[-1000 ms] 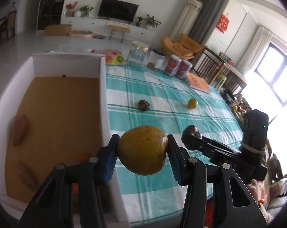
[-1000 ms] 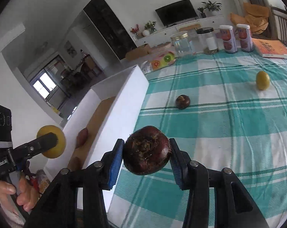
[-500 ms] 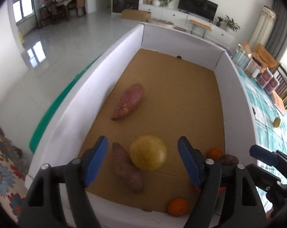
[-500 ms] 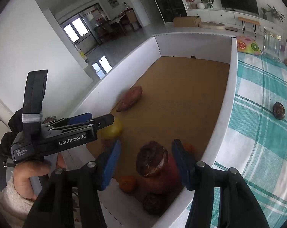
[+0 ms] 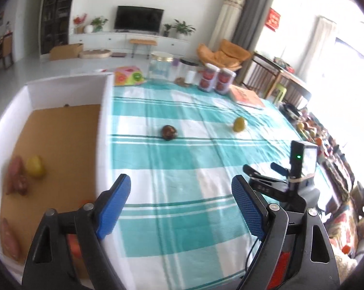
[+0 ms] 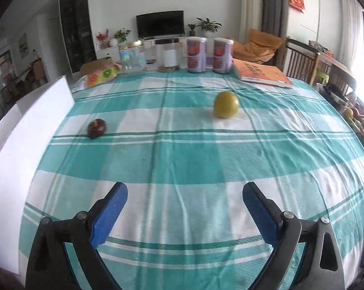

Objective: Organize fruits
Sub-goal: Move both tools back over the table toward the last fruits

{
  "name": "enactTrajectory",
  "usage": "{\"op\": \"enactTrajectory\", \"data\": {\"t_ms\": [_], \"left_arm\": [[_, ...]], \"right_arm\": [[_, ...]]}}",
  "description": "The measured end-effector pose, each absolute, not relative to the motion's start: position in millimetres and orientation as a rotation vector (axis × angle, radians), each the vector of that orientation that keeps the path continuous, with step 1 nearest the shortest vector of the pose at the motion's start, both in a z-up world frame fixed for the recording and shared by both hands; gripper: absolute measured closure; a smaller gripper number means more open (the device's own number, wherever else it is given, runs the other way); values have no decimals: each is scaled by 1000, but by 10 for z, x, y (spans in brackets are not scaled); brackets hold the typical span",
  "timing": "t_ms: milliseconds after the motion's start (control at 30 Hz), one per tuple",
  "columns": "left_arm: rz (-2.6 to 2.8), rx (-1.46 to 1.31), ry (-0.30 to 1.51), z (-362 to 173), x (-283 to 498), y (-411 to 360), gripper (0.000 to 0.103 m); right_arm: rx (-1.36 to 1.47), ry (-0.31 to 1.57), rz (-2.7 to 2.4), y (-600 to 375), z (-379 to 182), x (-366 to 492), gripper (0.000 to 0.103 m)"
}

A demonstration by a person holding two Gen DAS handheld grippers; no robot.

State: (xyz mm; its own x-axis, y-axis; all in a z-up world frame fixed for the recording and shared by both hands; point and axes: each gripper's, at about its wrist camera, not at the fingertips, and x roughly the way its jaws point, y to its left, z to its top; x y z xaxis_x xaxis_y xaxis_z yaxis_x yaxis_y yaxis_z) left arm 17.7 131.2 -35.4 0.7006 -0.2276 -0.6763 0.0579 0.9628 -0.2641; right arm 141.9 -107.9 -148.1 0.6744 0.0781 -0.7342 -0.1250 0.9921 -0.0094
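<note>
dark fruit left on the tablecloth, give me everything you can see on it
The dark fruit is small, round and deep maroon-brown, with a glossy skin; it looks like a mangosteen, though blur hides detail. It rests alone on the teal checked tablecloth, on a dark stripe, between the white box wall and the yellow fruit. Nothing else touches it. Both open grippers are well short of it.

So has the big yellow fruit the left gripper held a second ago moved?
Yes. The yellow fruit now lies inside the white box, beside a sweet potato; the left gripper is open.
</note>
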Motion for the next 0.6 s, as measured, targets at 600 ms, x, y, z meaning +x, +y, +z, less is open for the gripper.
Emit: {"op": "enactTrajectory", "data": {"t_ms": [600], "left_arm": [[-95,47,917,-1737,1030,261,15]], "right_arm": [[27,951,-85,-1874,-1865,1579,0]]}}
